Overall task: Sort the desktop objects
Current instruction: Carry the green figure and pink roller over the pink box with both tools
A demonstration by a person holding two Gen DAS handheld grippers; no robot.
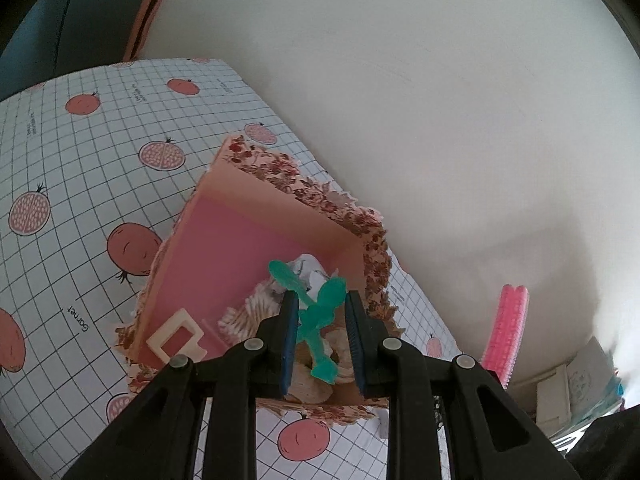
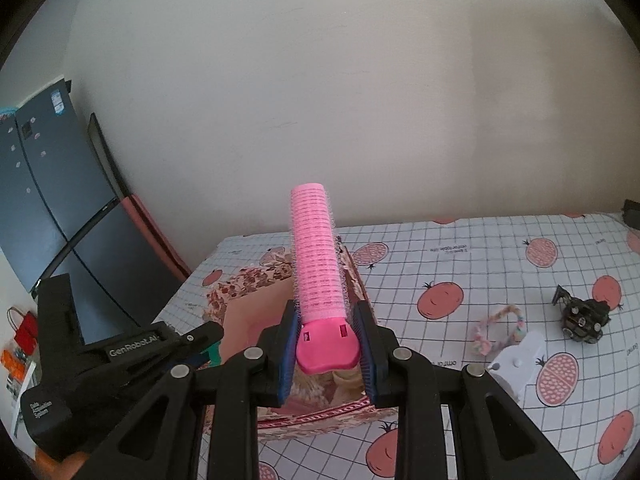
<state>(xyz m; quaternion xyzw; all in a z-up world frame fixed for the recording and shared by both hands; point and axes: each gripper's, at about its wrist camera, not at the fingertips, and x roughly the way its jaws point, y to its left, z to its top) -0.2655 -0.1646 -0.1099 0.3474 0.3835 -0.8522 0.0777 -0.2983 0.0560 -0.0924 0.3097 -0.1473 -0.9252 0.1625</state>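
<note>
My left gripper [image 1: 321,308] is shut on a green plastic hair clip [image 1: 316,316] and holds it over the open floral box [image 1: 304,192] with the pink floor. Inside the box lie a cream square clip [image 1: 176,340], a fluffy item and scrunchies. My right gripper [image 2: 326,312] is shut on the pink base of a long pink hair roller [image 2: 316,256], which sticks up and forward above the same box [image 2: 248,280]. The left gripper [image 2: 192,344] shows at the left of the right wrist view, close beside the box. The roller [image 1: 506,332] also appears at the right of the left wrist view.
The table wears a grid cloth with fruit prints [image 2: 480,264]. On it, right of the box, lie a braided hair tie [image 2: 496,328], a black claw clip [image 2: 580,316] and a white object [image 2: 516,360]. A white wall stands behind; a dark fridge [image 2: 52,184] is at the left.
</note>
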